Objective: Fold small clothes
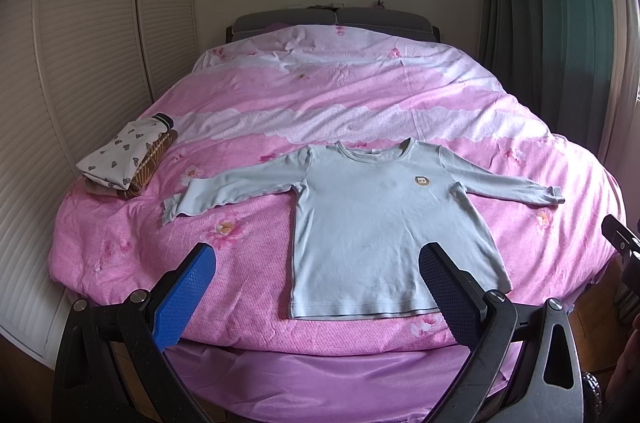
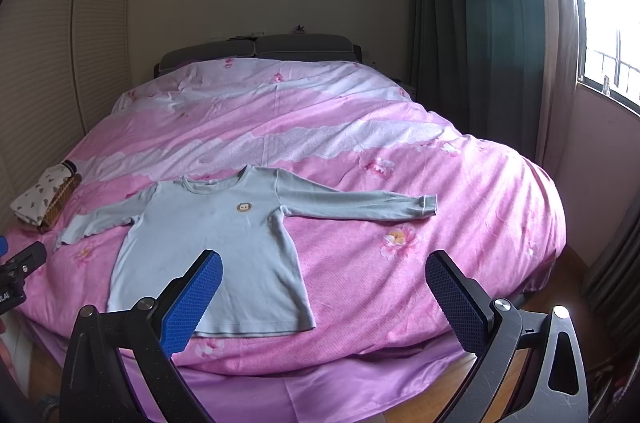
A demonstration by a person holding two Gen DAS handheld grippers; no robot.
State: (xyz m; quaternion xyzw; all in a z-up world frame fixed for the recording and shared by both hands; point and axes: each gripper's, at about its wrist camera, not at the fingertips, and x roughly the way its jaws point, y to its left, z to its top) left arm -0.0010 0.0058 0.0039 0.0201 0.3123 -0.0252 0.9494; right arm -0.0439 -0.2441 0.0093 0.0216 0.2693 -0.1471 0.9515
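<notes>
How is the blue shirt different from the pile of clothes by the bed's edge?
The light blue long-sleeved shirt lies spread flat with both sleeves stretched out, while the pile of clothes is already folded into a compact stack. The shirt is plain with one small round badge on the chest; the pile's top piece is white with small dark prints. The shirt is a single garment; the pile holds several layers. Both rest on the pink floral duvet.

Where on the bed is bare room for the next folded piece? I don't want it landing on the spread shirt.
Free: the wide stretch of pink duvet between the light blue shirt and the headboard, and the patch below its right sleeve. Crowded: the left edge, where the folded pile sits close to the left sleeve.
</notes>
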